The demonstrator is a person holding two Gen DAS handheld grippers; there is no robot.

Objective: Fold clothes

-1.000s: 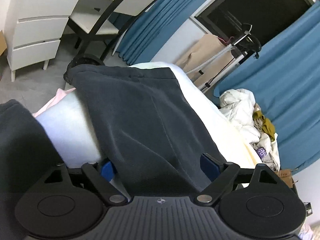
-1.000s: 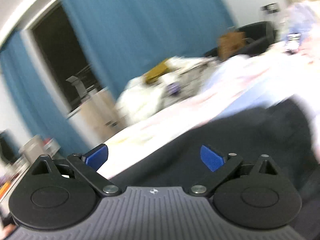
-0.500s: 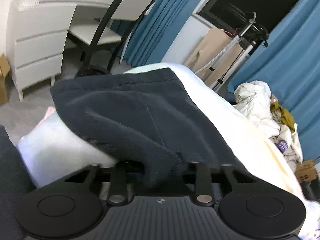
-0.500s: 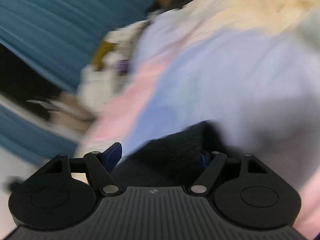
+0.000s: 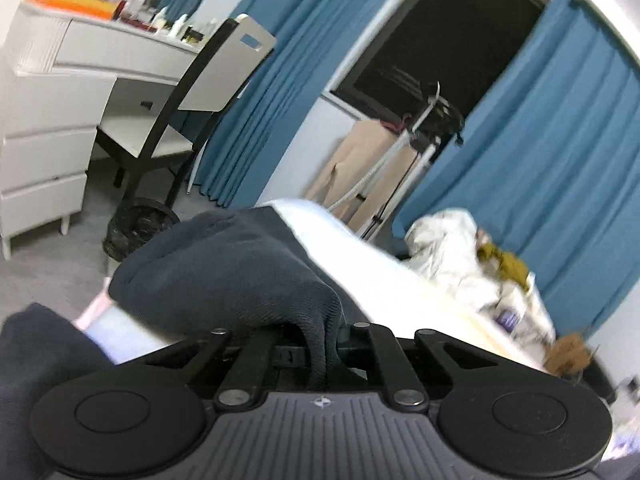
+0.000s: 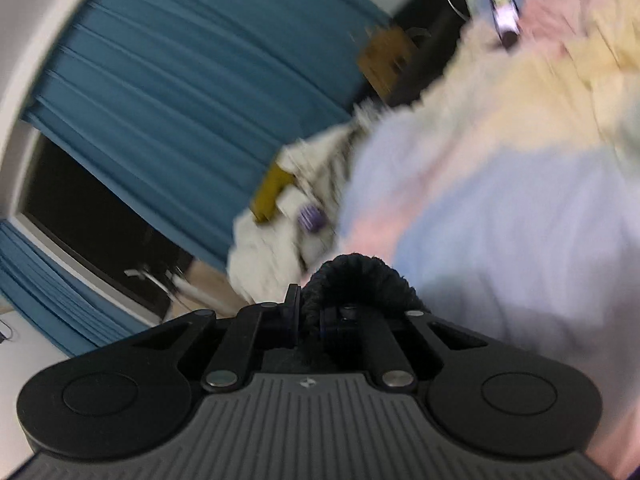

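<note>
- the left hand-held gripper is closed down on a bunched fold of the dark garment; the cloth is pinched between its fingers and drapes over their front.
- from that pinch the dark garment humps up and spreads away over the bed, its far end reaching the bed's edge on the side toward the chair.
- another dark mass of cloth sits at the lower left of the left wrist view; whether it is the same garment cannot be told.
- the right hand-held gripper is nearly closed, clamping a rolled dark edge of cloth that arches up above its fingers.
- beyond that roll lies the bed's pastel cover, blurred, in lilac, pink and yellow patches.
- a heap of pale clothes lies at the far side of the bed, in front of the blue curtain.
- a dark bin stands on the floor beside the bed, below the chair.
</note>
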